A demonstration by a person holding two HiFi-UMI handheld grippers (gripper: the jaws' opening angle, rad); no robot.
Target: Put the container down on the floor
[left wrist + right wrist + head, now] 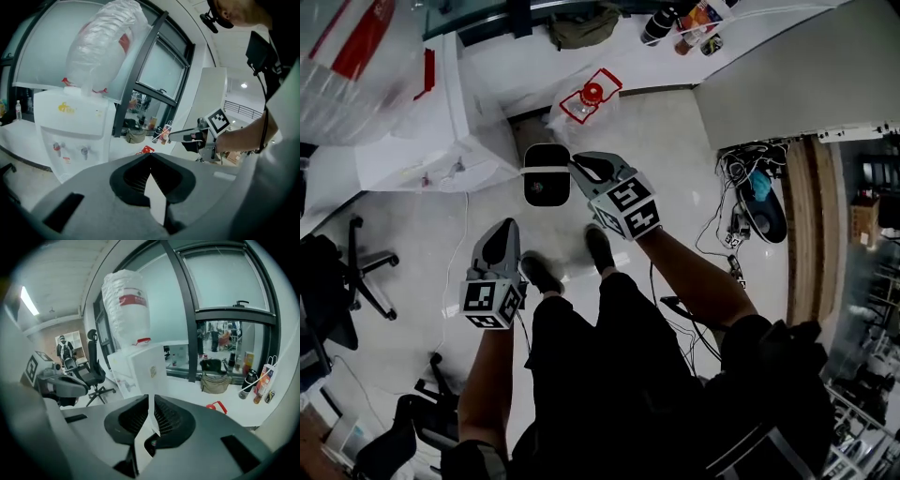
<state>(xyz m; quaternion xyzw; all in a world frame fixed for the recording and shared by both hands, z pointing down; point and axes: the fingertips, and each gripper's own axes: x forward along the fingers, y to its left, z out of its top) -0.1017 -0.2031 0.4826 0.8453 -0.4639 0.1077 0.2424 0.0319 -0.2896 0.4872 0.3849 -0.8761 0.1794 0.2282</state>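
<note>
The left claw was closed tip to tip and held nothing. The right claw stood a narrow slit apart, also empty. The container, black with a white band, sat upright on the floor ahead of the shoes, its inside too dark to read. A water dispenser stood near its left, with bare floor on its right.

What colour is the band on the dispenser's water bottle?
The band is red; clearest in right gripper view.

A white water dispenser stands beside the window, a black office chair nearby.
</note>
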